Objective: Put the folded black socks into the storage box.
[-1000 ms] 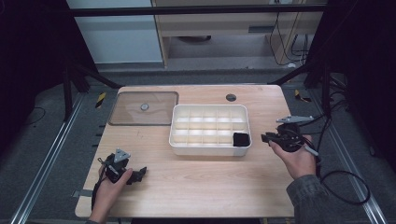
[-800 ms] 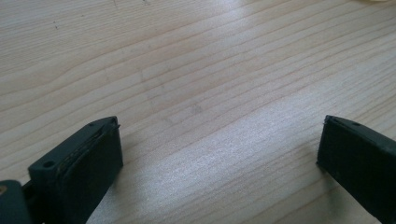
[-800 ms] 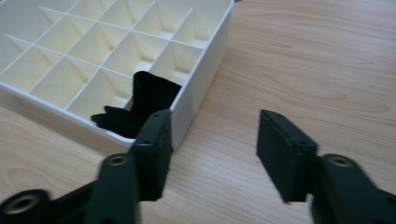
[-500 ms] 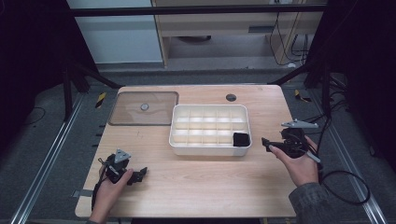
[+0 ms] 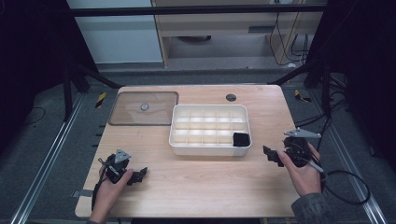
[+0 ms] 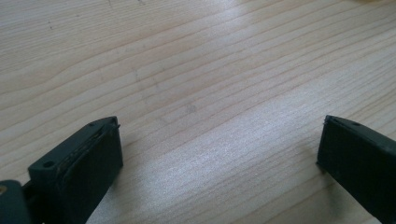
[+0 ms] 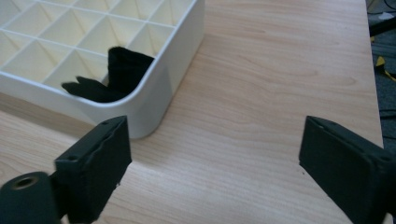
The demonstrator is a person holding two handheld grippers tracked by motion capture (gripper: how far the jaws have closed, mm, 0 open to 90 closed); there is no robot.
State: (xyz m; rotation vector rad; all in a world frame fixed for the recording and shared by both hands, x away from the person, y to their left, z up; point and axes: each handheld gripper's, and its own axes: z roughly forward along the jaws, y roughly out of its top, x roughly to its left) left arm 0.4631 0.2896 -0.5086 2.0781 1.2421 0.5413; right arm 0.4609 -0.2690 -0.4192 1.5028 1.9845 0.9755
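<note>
Black cloth item, crumpled in the near right corner compartment of the white divided tray; seen again in the right gripper view, slumped against the compartment's walls. Tray at the middle of the wooden table, its other compartments pale and bare. Just right of the tray's near corner, the right gripper, held in a hand at the table's right edge, jaws having just been opening, now spread wide with only bare wood between them, gripping nothing. Well apart, at the near left of the table, the left gripper, likewise spread wide over bare wood, gripping nothing. Beyond it, left of the tray, a clear lid lying flat. Behind the tray, a small dark round mark on the tabletop.
</note>
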